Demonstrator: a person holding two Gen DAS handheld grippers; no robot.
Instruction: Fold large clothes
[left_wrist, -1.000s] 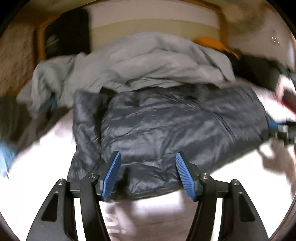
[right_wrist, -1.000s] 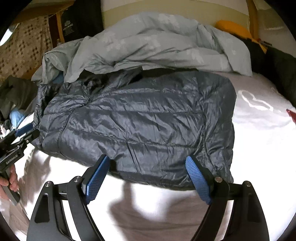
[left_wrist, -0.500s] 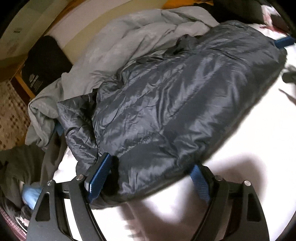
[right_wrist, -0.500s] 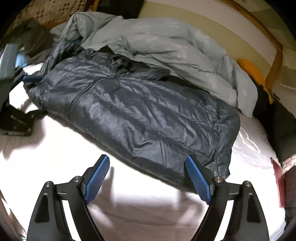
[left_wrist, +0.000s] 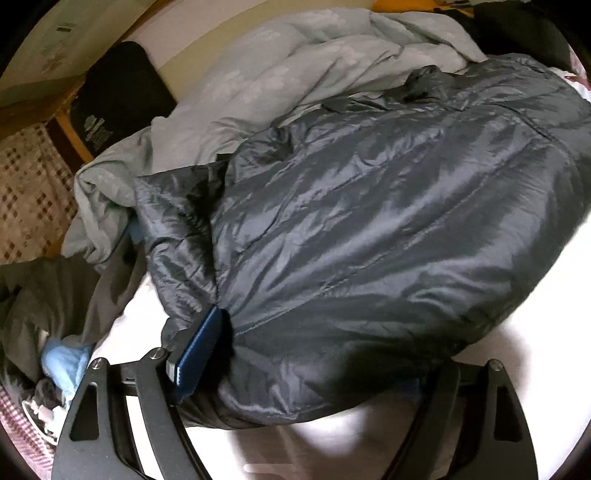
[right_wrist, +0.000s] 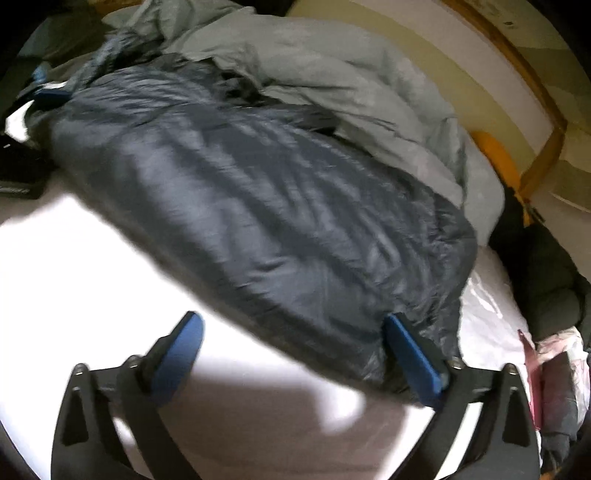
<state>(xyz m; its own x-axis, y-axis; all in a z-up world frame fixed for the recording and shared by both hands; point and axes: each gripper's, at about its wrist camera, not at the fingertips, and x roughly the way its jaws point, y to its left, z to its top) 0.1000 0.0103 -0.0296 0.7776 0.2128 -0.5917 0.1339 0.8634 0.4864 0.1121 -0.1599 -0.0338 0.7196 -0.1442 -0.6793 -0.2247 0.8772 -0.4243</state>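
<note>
A dark grey quilted down jacket (left_wrist: 369, 236) lies spread flat on a white bed sheet (left_wrist: 535, 332); it also fills the right wrist view (right_wrist: 258, 206). My left gripper (left_wrist: 306, 365) is open, its jaws straddling the jacket's near left corner; the right finger is hidden under the fabric. My right gripper (right_wrist: 295, 354) is open at the jacket's near right corner, its right finger (right_wrist: 413, 354) against the hem, its left finger over bare sheet (right_wrist: 110, 266). The left gripper's blue tip (right_wrist: 51, 96) shows at the jacket's far end.
A crumpled light grey duvet (left_wrist: 288, 74) lies behind the jacket, against the headboard (right_wrist: 517, 96). Dark clothes (right_wrist: 546, 273) and a bag are piled at the right; olive and blue garments (left_wrist: 55, 317) at the left. A black cushion (left_wrist: 118, 96) leans at the back.
Both grippers have moved in toward the jacket's near corners; the left now has the hem between its open jaws, the right finger of the right gripper reaches the hem. Jaws stay wide.
</note>
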